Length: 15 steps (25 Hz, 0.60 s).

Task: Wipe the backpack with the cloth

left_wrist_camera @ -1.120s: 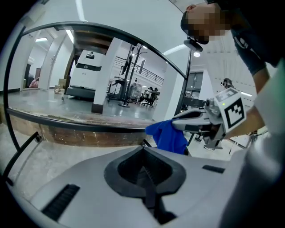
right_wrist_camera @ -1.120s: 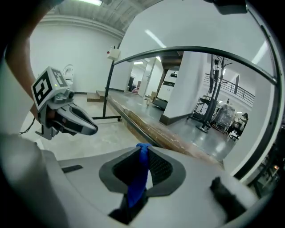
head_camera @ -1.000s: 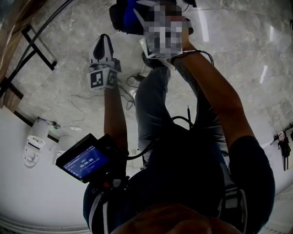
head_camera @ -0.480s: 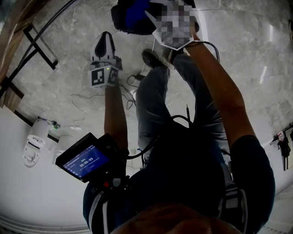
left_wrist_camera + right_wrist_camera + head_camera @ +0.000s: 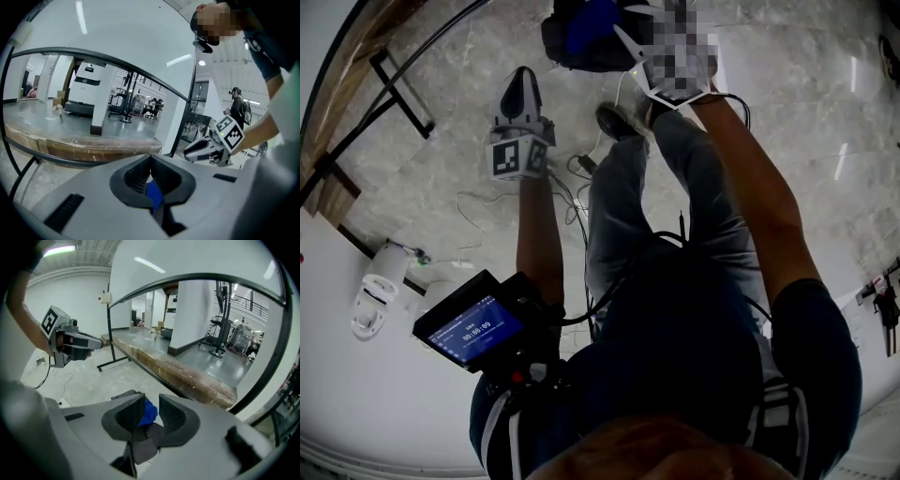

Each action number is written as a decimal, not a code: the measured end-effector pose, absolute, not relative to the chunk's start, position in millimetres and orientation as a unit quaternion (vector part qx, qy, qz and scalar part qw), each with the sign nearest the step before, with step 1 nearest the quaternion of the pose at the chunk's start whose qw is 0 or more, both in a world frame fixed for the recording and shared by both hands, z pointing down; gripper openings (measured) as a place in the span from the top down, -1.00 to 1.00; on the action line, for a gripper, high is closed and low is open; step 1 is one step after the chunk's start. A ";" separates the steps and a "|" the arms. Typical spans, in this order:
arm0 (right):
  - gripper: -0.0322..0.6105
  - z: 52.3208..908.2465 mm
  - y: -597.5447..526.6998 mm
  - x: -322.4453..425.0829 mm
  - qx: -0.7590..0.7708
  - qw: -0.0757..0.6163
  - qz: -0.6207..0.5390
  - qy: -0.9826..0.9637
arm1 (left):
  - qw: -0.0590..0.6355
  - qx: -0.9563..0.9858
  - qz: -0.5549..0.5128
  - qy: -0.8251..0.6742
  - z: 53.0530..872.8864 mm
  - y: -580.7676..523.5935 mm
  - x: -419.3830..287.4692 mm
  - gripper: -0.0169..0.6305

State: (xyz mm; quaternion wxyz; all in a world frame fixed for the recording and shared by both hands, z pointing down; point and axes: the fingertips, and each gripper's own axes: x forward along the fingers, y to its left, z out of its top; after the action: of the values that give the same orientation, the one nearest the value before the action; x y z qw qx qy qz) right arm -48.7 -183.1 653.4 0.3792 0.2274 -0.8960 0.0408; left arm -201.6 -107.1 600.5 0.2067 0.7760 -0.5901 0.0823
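Marble floor (image 5: 825, 112) fills head view, person's legs (image 5: 623, 206) down the middle. Vs one second back: whole scene sits shifted right in frame, and more of black table frame (image 5: 394, 84) shows at far left. Backpack (image 5: 567, 52), dark with blue patch on top, lies on floor at far edge, near the shoe (image 5: 614, 117) as before.

Left gripper (image 5: 522, 75) sits slightly farther and more to the right than before. It is left of backpack and apart from it, marker cube (image 5: 518, 157) facing up. Right gripper (image 5: 150, 401) has moved farther and right. It is now over backpack's right edge, mostly under mosaic in head view. Chest screen (image 5: 473, 330) at near left, unchanged.

Head view shows neither set of jaws. Left gripper view does: clenched, tips meeting, small blue scrap (image 5: 153, 194) pinched between the pads. Cannot tell if that scrap is the cloth. Same view shows right gripper side-on at right and a second person (image 5: 236, 105) far back, neither visible that way from above.

Right gripper view: jaws apart, have just been opening, pads pressing nothing. Blue patch and dark backpack fabric show through the gap, beyond the jaws. Left gripper shows at far left there. Worn wooden tabletop (image 5: 187, 376) reads clearly in gripper views. Head view catches only its corner at far left.
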 end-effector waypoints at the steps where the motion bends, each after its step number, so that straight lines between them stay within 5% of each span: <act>1: 0.61 652.8 -184.6 -46.9 0.237 0.369 0.045 -0.898 | 0.206 0.776 0.081 -0.590 599.7 -108.1 -200.4 0.94; 3: 0.65 655.4 -186.3 -43.0 0.258 0.341 0.060 -0.902 | 0.205 0.778 0.079 -0.589 602.7 -109.1 -197.7 0.94; 5: 0.89 639.0 -185.0 -36.7 0.279 0.314 0.069 -0.905 | 0.198 0.782 0.074 -0.586 586.2 -107.9 -192.9 0.94; 10: 0.90 486.7 -158.9 -8.9 0.338 0.236 0.078 -0.908 | 0.173 0.794 0.035 -0.582 447.9 -76.7 -174.7 0.94; 15: 0.90 452.8 -148.2 12.9 0.370 0.180 0.096 -0.907 | 0.172 0.805 0.006 -0.567 426.8 -70.1 -158.0 0.94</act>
State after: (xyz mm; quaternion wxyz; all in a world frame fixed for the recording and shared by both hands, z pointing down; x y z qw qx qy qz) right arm 12.9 -148.2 452.8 0.1795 0.3698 -0.9066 0.0956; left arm -158.0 -70.1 426.8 0.1720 0.8053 -0.5673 0.0064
